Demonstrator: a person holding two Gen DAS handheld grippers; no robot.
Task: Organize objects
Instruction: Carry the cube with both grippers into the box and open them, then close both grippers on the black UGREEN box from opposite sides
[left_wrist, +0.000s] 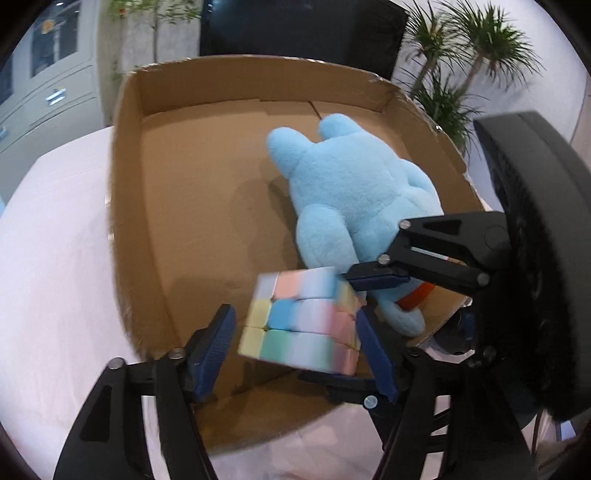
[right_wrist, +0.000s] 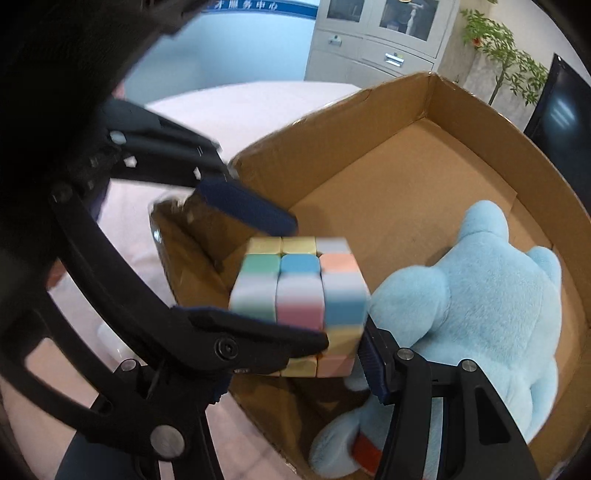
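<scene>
Pastel Rubik's cube (right_wrist: 299, 291) hangs over the near corner of the cardboard box (left_wrist: 127, 184), apparently pinched by the right gripper (left_wrist: 328, 328), left gripper (left_wrist: 299, 332) spread loosely around it; could slip onto the blue plush toy (left_wrist: 347, 184) and tumble out.

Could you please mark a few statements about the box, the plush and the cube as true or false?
1. The blue plush toy lies inside the cardboard box. True.
2. The cube sits against the box's far wall. False: it is at the near end, between the fingers of the left gripper and beside the plush.
3. The left gripper's jaws are spread wider than the cube. True: a gap shows beside one finger.
4. The cube is solid red. False: its tiles are mixed pastel colours.
5. The box is closed with a lid. False: it is open on top.
</scene>
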